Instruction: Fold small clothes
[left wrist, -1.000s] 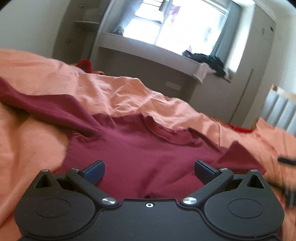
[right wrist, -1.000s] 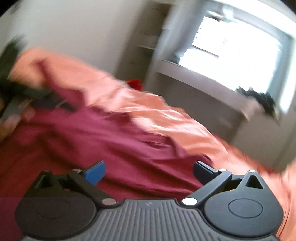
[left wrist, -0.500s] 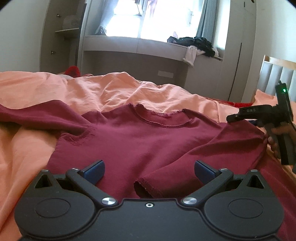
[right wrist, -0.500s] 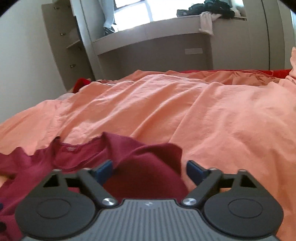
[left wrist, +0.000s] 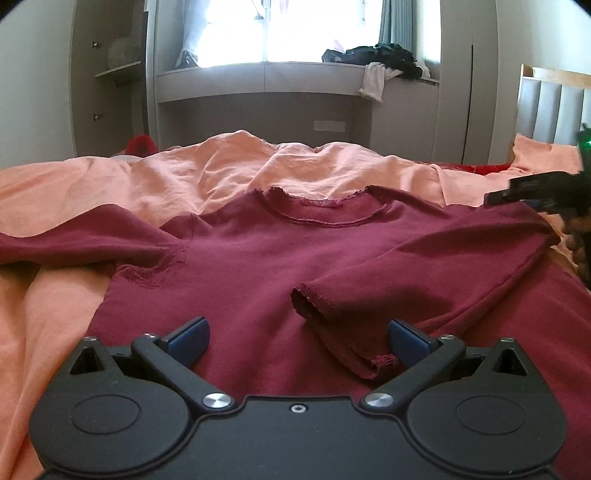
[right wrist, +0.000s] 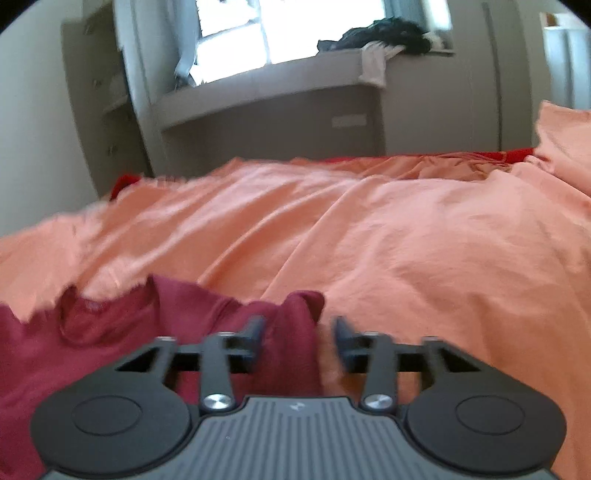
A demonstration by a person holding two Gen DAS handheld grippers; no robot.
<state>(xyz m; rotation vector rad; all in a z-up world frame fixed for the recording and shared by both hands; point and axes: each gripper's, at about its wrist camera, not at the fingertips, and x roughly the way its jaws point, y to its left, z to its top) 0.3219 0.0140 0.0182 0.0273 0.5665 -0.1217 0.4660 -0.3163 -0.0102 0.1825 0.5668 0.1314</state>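
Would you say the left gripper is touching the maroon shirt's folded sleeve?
Cannot tell: in the left wrist view the sleeve cuff overlaps the open left gripper's right finger, hiding contact.

We see a bright window pouring daylight over a grey ledge piled with dark clothes. Left of it stand shelves; right, a tall wardrobe. Orange bedding fills the foreground.

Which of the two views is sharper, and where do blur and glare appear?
The left wrist view is sharper: the maroon shirt and its collar seam read clearly. The window is overexposed to white. The right wrist view is motion-blurred: the right gripper fingers and the orange bedcover edges are smeared. Both views bend the walls from fisheye distortion.
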